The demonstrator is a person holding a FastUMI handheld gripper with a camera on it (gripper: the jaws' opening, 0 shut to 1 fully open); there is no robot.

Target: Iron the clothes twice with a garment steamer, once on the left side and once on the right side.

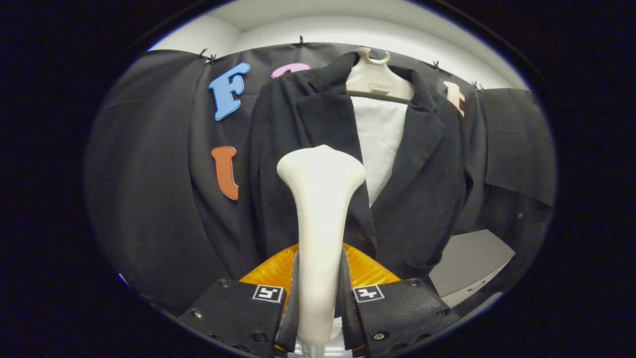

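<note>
Now —
tongs (319,293): clamped on steamer (320,199) handle, both sides pressing.
steamer head: at jacket (422,189) left lapel, hanger (377,82) above.
risk: head snags lapel, jacket swings off hanger.

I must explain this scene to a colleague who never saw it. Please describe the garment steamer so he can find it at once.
Start at the dark jacket hanging on a pale hanger before the black cloth wall. In front of its left lapel stands the steamer, clamped between the claw's two fingers. It is the only smooth white piece there: a slim handle widening into a flat head.
</note>
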